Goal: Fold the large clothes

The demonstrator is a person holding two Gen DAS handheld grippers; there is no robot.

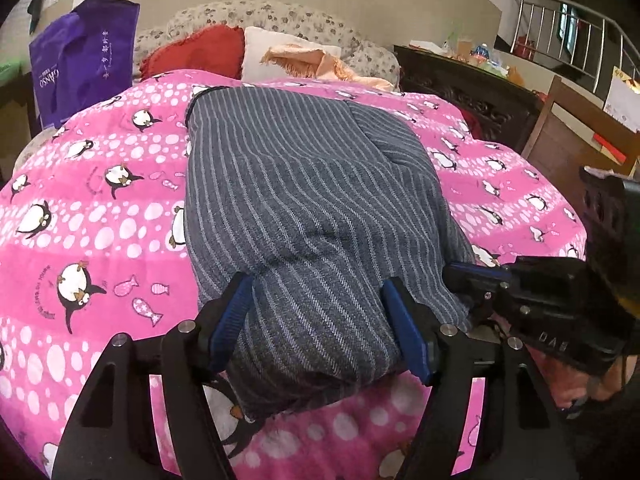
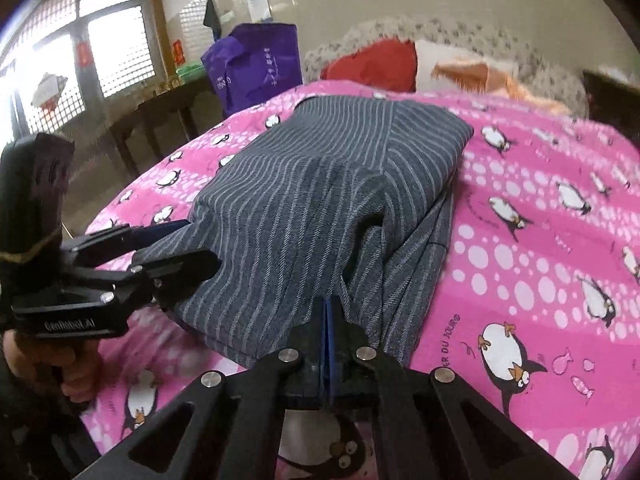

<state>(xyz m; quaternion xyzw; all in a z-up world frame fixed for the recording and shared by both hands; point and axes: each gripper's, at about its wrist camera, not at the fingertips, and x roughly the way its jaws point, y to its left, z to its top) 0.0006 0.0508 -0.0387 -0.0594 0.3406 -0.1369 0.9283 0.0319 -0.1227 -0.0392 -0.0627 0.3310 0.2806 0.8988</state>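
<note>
A grey garment with thin pale stripes (image 1: 304, 208) lies partly folded on a pink penguin blanket (image 1: 100, 216). My left gripper (image 1: 320, 320) is open, its blue pads (image 1: 232, 320) on either side of the garment's near left end. My right gripper (image 2: 328, 320) is shut on the garment's (image 2: 312, 200) near edge. In the left wrist view the right gripper (image 1: 476, 276) shows at the garment's right edge. In the right wrist view the left gripper (image 2: 172, 248) shows at the garment's left side.
The blanket (image 2: 540, 248) covers a bed. A red cushion (image 1: 196, 52), a white pillow (image 1: 256, 52) and an orange cloth (image 1: 304, 60) lie at the head. A purple bag (image 1: 84, 60) stands at the left. Dark wooden furniture (image 1: 472, 96) stands to the right.
</note>
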